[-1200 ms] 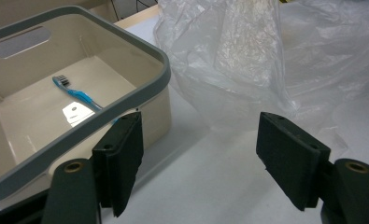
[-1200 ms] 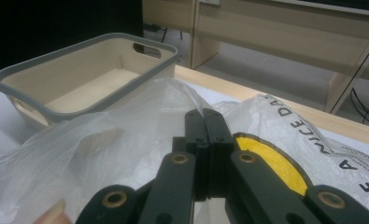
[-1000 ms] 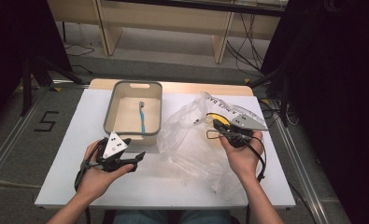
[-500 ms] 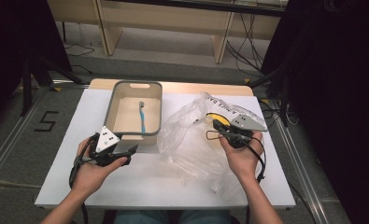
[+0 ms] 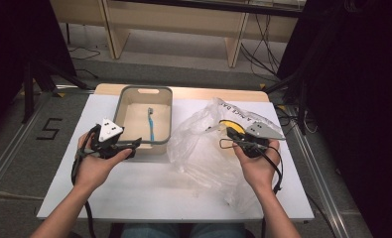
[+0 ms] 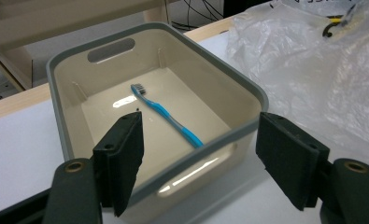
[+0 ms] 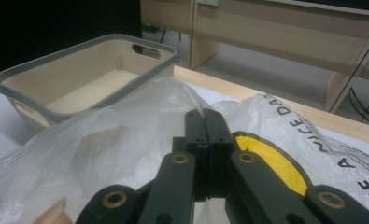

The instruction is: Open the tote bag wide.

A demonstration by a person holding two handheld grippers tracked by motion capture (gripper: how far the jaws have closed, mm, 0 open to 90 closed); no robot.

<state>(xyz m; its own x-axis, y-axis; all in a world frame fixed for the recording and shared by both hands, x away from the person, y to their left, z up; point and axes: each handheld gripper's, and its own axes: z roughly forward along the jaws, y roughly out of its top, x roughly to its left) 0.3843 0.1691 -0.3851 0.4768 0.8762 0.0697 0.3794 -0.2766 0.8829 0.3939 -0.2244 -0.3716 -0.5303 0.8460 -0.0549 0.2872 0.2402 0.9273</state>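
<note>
Clear crinkled plastic of the printed bag (image 7: 102, 154) sits pinched between the closed jaws of the right gripper (image 7: 203, 122), holding its mouth up, while ahead of the open, empty left gripper (image 6: 198, 156) the blue toothbrush (image 6: 166, 114) lies in the beige grey-rimmed tub (image 6: 247, 88), so I judge reaching in to grasp it comes next.

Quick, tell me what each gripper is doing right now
Left gripper: open, holding nothing, at the bin.
Right gripper: shut on the plastic bag.
</note>
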